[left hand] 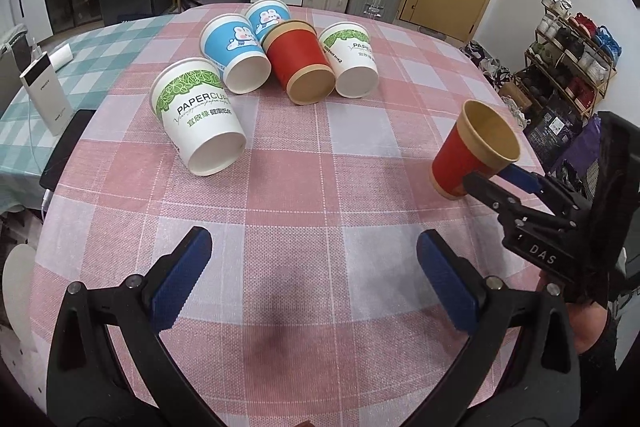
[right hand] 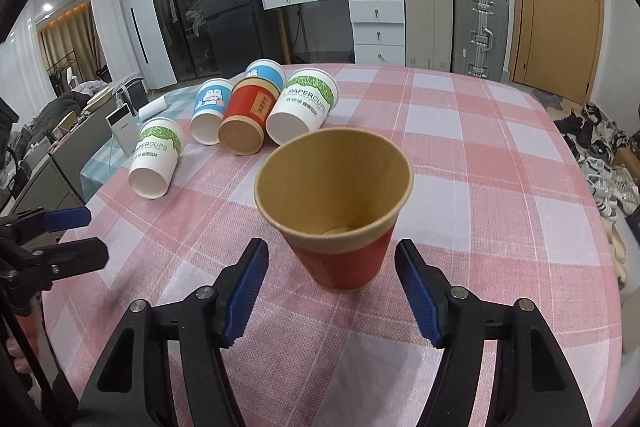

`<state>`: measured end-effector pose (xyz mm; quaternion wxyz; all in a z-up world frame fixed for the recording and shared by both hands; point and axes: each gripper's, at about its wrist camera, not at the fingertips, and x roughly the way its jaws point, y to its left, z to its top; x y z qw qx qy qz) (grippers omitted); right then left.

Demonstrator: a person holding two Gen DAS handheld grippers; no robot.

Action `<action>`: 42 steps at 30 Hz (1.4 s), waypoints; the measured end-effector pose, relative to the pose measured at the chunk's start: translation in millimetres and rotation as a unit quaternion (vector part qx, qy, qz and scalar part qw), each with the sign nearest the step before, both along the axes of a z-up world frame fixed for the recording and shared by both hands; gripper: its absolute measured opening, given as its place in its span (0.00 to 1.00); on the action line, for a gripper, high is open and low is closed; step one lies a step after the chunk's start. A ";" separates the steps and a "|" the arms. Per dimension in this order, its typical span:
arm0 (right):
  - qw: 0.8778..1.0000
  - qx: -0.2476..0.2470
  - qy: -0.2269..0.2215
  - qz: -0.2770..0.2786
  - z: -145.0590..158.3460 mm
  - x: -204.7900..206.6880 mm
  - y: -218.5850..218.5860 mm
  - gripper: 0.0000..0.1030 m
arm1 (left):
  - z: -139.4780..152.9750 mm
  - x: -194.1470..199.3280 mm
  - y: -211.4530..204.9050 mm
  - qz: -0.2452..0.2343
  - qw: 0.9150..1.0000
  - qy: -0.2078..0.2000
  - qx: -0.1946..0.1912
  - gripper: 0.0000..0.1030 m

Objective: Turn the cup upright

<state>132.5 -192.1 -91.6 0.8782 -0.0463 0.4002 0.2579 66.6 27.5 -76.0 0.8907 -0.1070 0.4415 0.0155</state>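
A red paper cup point(right hand: 340, 259) with a tan rim stands upright on the pink checked tablecloth point(right hand: 480, 187), mouth up. My right gripper point(right hand: 330, 261) is open, one blue pad on each side of the cup and a gap to each pad. The left wrist view shows that same red cup point(left hand: 460, 159) at the right with the right gripper point(left hand: 486, 177) at it. My left gripper point(left hand: 314, 247) is open over bare cloth and holds nothing. Several more cups lie on their sides further back: a white-green one point(left hand: 200, 119), a blue one point(left hand: 236, 55) and a red one point(left hand: 300, 63).
A white power bank point(left hand: 44, 95) and a black phone point(left hand: 66, 147) sit at the table's left edge on teal cloth. A shoe rack point(left hand: 572, 55) stands beyond the right edge. Drawers and suitcases point(right hand: 452, 23) line the far wall.
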 end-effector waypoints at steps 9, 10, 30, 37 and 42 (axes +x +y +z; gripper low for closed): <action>0.999 0.021 -0.038 -0.008 35.8 -40.6 -20.7 0.86 | 25.5 -15.9 -13.4 -0.013 1.000 -0.028 0.005 0.99; 0.999 0.026 -0.046 -0.012 43.7 -46.2 -25.1 0.87 | 30.1 -17.4 -16.5 -0.018 0.999 -0.040 0.004 1.00; 0.989 0.115 -0.047 -0.077 132.1 -97.8 -83.4 0.99 | 109.0 -40.1 -75.3 -0.054 0.989 -0.135 0.023 1.00; 0.990 0.110 -0.055 -0.064 139.9 -107.9 -76.4 0.99 | 114.9 -50.3 -73.3 -0.045 0.989 -0.140 0.019 1.00; 0.991 0.108 -0.060 -0.052 142.6 -110.9 -72.4 0.99 | 114.5 -52.9 -71.7 -0.045 0.989 -0.139 0.017 1.00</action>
